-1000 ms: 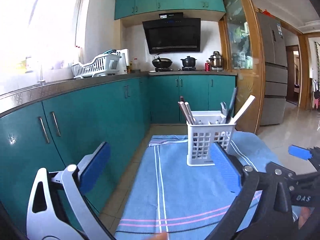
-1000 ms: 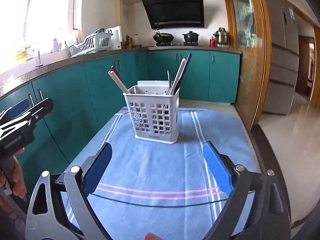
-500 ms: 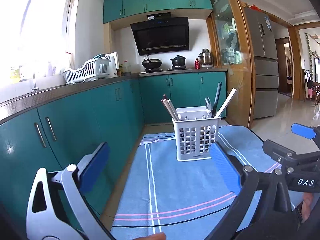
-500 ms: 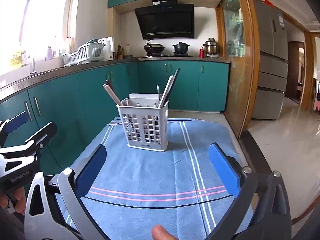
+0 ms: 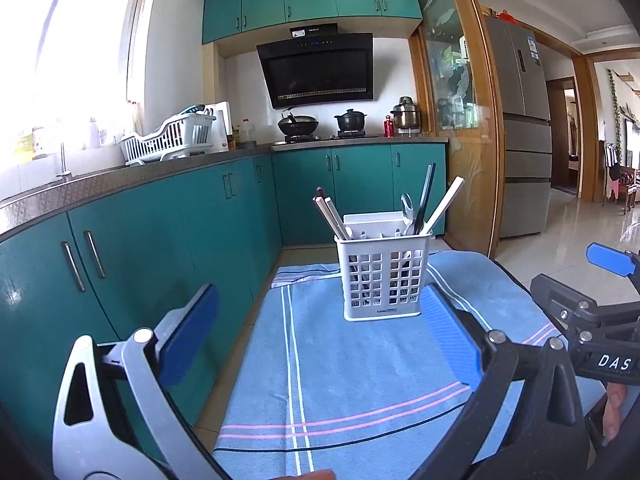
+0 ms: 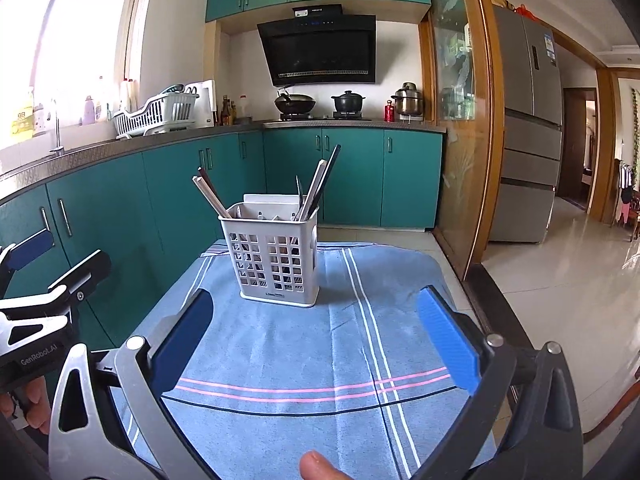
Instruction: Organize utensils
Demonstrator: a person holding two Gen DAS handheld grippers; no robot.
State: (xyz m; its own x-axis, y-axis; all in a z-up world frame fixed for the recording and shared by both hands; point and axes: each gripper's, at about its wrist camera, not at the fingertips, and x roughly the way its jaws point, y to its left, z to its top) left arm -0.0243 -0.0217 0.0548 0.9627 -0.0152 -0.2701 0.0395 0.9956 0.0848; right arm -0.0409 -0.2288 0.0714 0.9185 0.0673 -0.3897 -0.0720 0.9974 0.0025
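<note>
So both grippers are just hovering over the near edge of the blue cloth (image 6: 280, 360). Left gripper (image 5: 320, 336) has its jaws spread wide, nothing between them. The white utensil caddy (image 6: 276, 260) stands upright toward the cloth's far edge, with chopsticks (image 6: 210, 196) leaning out left and a spoon (image 5: 407, 210) plus dark sticks on the right. Right gripper (image 6: 316, 344) is wide apart too, having just opened, empty.

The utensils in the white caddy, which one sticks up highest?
The dark chopstick at the right of the caddy; its tip tops the pale chopstick and spoon beside it.
</note>
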